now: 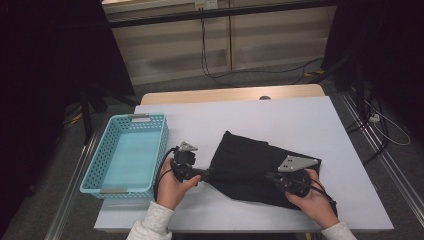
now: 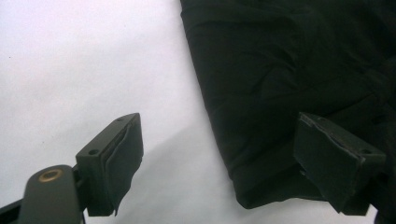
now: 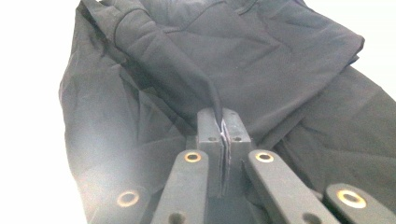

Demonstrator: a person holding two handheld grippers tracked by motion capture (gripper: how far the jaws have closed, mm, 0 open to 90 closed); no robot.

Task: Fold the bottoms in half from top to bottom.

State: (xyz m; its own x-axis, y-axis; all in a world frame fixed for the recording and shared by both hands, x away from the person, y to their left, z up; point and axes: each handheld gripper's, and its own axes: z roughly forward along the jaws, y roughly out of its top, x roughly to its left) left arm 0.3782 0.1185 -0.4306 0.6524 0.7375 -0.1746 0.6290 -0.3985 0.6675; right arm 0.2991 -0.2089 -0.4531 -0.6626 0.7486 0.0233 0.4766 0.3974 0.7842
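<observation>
Bare white table point(image 1: 280, 120) at 12 o'clock of black folded cloth point(image 1: 245, 160): free passage. Blue basket point(image 1: 125, 152) blocks 9 o'clock side.

Black cloth point(image 1: 250, 165), plain white tabletop point(image 1: 280, 120), turquoise perforated basket point(image 1: 127, 155), black tongs point(image 3: 223, 135)

Pale wooden wall panels point(image 1: 270, 42) behind grey floor point(image 1: 210, 82), dark surroundings.
</observation>
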